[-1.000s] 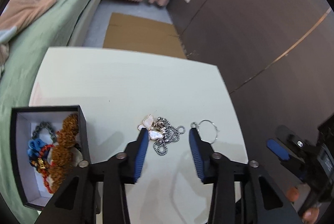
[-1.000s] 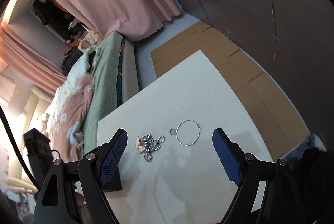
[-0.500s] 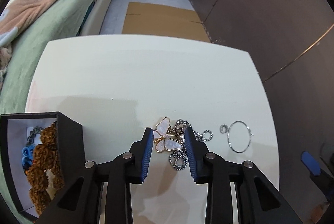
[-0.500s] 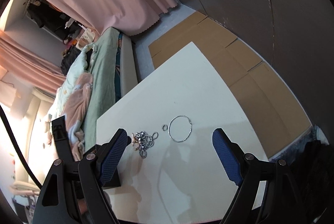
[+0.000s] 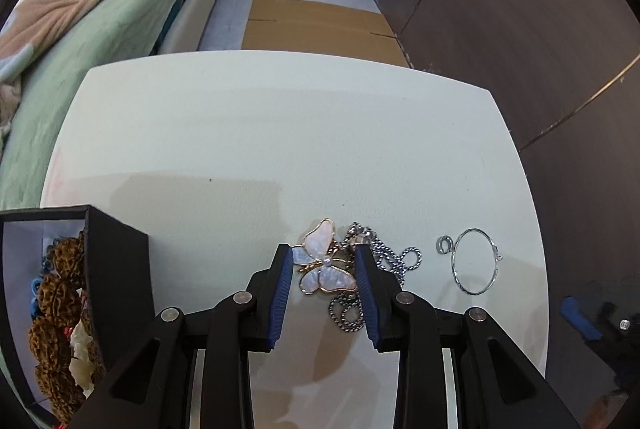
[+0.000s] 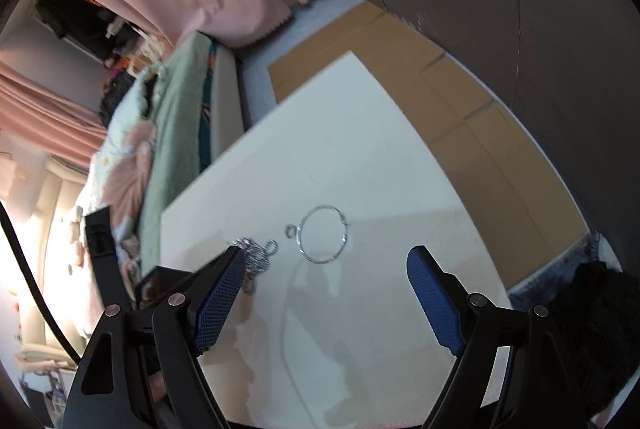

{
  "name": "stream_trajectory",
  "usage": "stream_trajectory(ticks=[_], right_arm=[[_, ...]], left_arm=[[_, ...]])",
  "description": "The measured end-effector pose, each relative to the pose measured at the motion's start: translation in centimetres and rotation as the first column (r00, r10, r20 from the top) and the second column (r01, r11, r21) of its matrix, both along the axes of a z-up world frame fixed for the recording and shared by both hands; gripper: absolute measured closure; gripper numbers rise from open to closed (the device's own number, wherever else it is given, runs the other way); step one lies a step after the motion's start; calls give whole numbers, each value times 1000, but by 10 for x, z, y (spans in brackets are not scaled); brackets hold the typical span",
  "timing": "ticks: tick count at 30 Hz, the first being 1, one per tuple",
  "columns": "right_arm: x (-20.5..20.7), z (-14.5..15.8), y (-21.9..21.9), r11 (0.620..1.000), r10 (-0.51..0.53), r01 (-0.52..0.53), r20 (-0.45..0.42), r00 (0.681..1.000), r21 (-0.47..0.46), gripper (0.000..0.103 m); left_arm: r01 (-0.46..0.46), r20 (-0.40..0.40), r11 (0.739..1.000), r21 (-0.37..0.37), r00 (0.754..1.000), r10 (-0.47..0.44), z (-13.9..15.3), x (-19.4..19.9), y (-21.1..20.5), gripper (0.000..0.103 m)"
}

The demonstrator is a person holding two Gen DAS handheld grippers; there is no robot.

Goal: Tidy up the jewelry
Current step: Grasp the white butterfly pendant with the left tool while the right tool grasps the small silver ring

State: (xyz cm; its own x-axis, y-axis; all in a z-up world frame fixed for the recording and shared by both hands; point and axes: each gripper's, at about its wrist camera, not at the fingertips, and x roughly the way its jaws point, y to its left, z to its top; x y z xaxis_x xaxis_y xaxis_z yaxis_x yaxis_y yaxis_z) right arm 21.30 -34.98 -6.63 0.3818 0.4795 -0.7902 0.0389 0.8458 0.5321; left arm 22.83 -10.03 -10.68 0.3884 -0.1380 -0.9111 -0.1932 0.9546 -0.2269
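Observation:
A gold-rimmed pearly butterfly pendant [image 5: 326, 265] lies on the white table [image 5: 280, 133] on top of a tangled silver ball chain [image 5: 394, 261]. My left gripper [image 5: 322, 250] points down over it. Its jaws are closing, with the butterfly between the blue pads [image 5: 282, 281], which sit right at its two sides. To the right lie a small silver ring [image 5: 445, 244] and a thin silver hoop [image 5: 476, 261]. My right gripper [image 6: 326, 255] hangs wide open just in front of the hoop [image 6: 323, 239] with nothing between its fingers. The chain [image 6: 258, 253] shows beside its left pad.
A black box with a white lining [image 5: 116, 269] stands at the table's left front and holds brown bead strings [image 5: 60, 293] and other pieces. A green-covered bed [image 5: 120, 9] runs along the left. Cardboard [image 5: 320, 25] lies on the floor beyond the table.
My left gripper came down and forward over the butterfly, and its jaws narrowed around it. The right gripper sank a little toward the hoop and stayed wide open.

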Motion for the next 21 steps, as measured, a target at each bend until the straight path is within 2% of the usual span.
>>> stream_trajectory(ticks=[5, 10, 12, 15, 17, 19, 21], right_arm=[[8, -15, 8, 1000, 7, -8, -45, 999, -17, 19], [13, -24, 17, 1000, 23, -23, -59, 998, -4, 20], [16, -26, 20, 1000, 29, -29, -53, 998, 2, 24], [21, -27, 28, 998, 50, -49, -36, 998, 26, 37], [26, -28, 34, 996, 73, -71, -30, 997, 58, 52], [31, -33, 40, 991, 98, -94, -39, 994, 95, 59], [34, -37, 45, 988, 110, -105, -42, 993, 108, 62]], left_arm=[[11, 2, 1000, -20, 1000, -11, 2, -3, 6, 76], [17, 34, 998, -57, 999, -15, 16, -8, 11, 76], [19, 50, 998, -62, 999, -16, 24, -10, 12, 76], [18, 75, 997, -70, 997, -13, 37, -14, 17, 76], [14, 90, 997, -72, 996, -7, 46, -17, 22, 76], [9, 105, 997, -77, 994, -1, 54, -21, 27, 76], [6, 120, 997, -78, 993, 4, 62, -25, 32, 76]])
